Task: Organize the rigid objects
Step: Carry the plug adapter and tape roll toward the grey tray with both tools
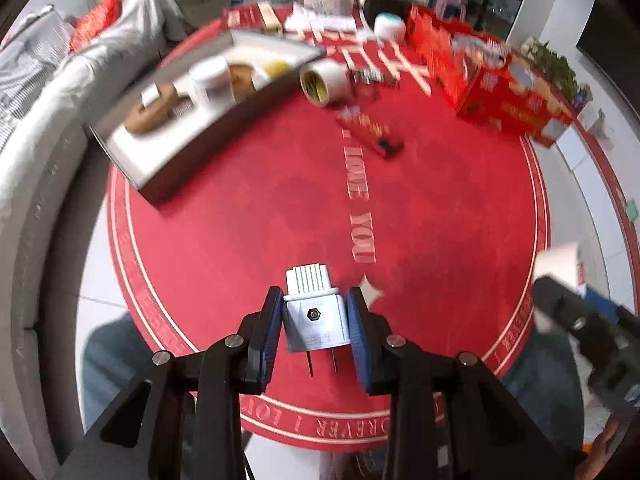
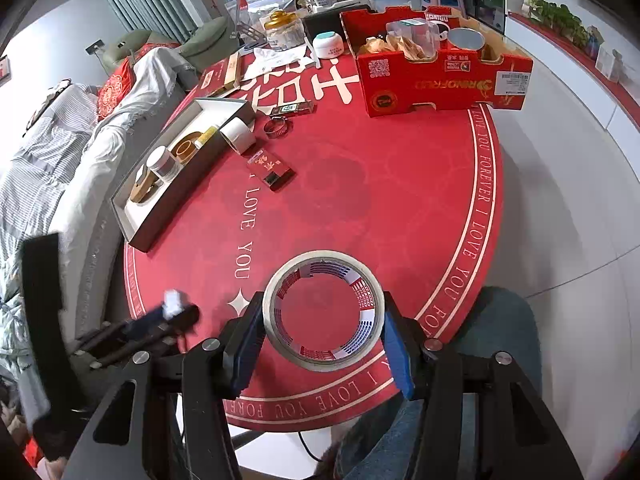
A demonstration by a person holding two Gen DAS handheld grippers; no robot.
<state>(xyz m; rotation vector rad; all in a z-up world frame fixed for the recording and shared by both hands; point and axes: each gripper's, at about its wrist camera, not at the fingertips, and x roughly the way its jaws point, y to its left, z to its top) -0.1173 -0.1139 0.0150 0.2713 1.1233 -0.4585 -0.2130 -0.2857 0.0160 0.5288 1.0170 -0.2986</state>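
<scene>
Gripping a white plug adapter [image 1: 314, 314] between its blue pads, the left gripper [image 1: 314, 332] holds it above the near part of the round red table [image 1: 440, 208]; the adapter's long axis runs along the fingers, ribbed end pointing away toward the table's far edge and its two metal prongs pointing back at the camera. The right gripper [image 2: 322, 336] has its jaws closed on a roll of masking tape [image 2: 324, 312] at two opposite sides of the ring, the hole facing the camera, near the table's near edge. Only the right wrist view shows that roll; the adapter appears there just as a blurred white shape at the left gripper's tip. The left wrist view is motion-blurred, while the right one is sharp. Farther out, a shallow grey tray [image 2: 144, 236] lies along the table's left edge, holding a white jar [image 2: 162, 165] and a wooden piece. A second tape roll [image 2: 238, 133] leans against the tray's far end. A small red packet [image 2: 272, 170] lies near the table's centre, and a red cardboard box [image 2: 440, 76] sits at the far right edge.
</scene>
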